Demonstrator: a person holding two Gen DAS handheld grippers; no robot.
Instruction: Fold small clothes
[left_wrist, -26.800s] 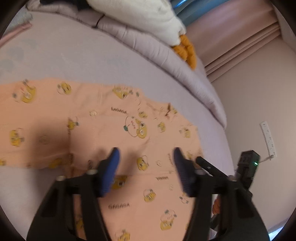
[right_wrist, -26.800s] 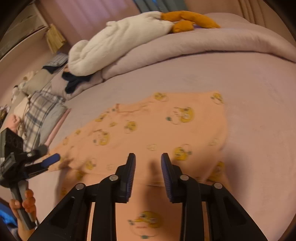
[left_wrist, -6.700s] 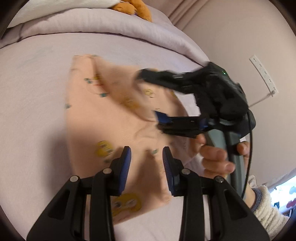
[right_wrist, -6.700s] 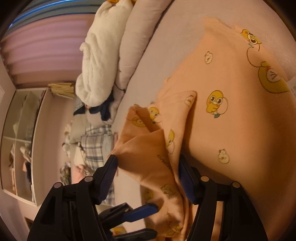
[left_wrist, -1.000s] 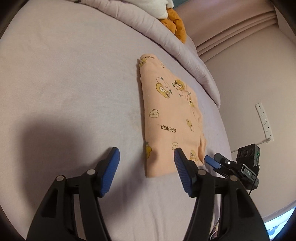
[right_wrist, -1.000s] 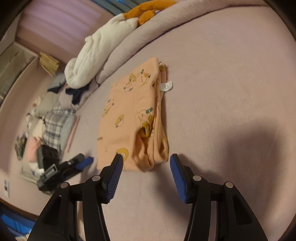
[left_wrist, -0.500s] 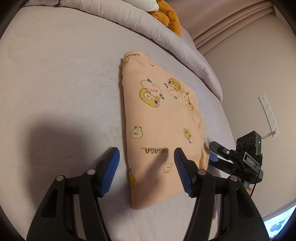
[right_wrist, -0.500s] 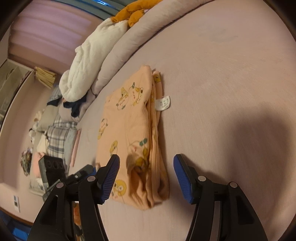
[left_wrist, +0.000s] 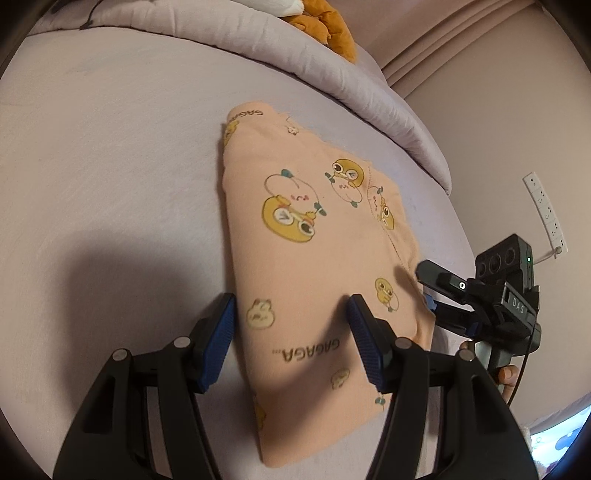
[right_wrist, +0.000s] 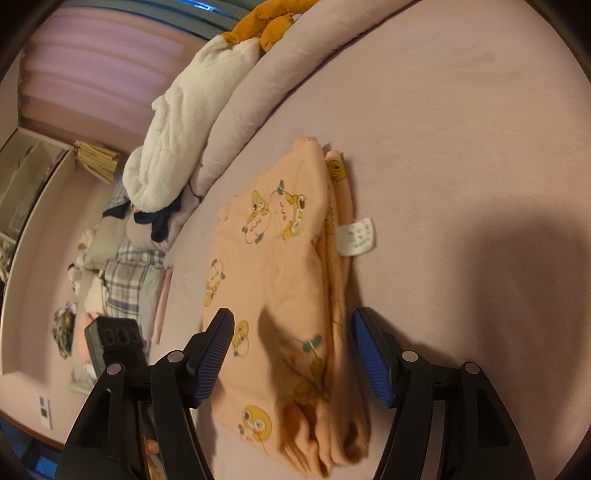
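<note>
A peach garment (left_wrist: 310, 258) printed with yellow ducks lies folded into a long narrow stack on the lilac bed sheet (left_wrist: 110, 166). My left gripper (left_wrist: 293, 332) hovers open above its near end, and the cloth shows between the blue pads without touching them. In the right wrist view the same garment (right_wrist: 288, 266) shows its layered edge and a white care label (right_wrist: 356, 236). My right gripper (right_wrist: 295, 343) straddles that end. Its jaws are opening, and the pads stand clear of the cloth. From the left wrist view the right gripper (left_wrist: 428, 290) sits at the garment's right edge.
A rolled lilac duvet (left_wrist: 332, 70) with an orange plush toy (left_wrist: 328, 29) and a white blanket (right_wrist: 177, 129) lines the far side. Plaid clothes (right_wrist: 129, 284) are piled at the left. A wall power strip (left_wrist: 546, 210) hangs past the bed's right edge.
Both grippers have moved in over the folded garment, which now lies between their fingers in each view. The right gripper's jaws have spread wider. The garment itself has not moved.
</note>
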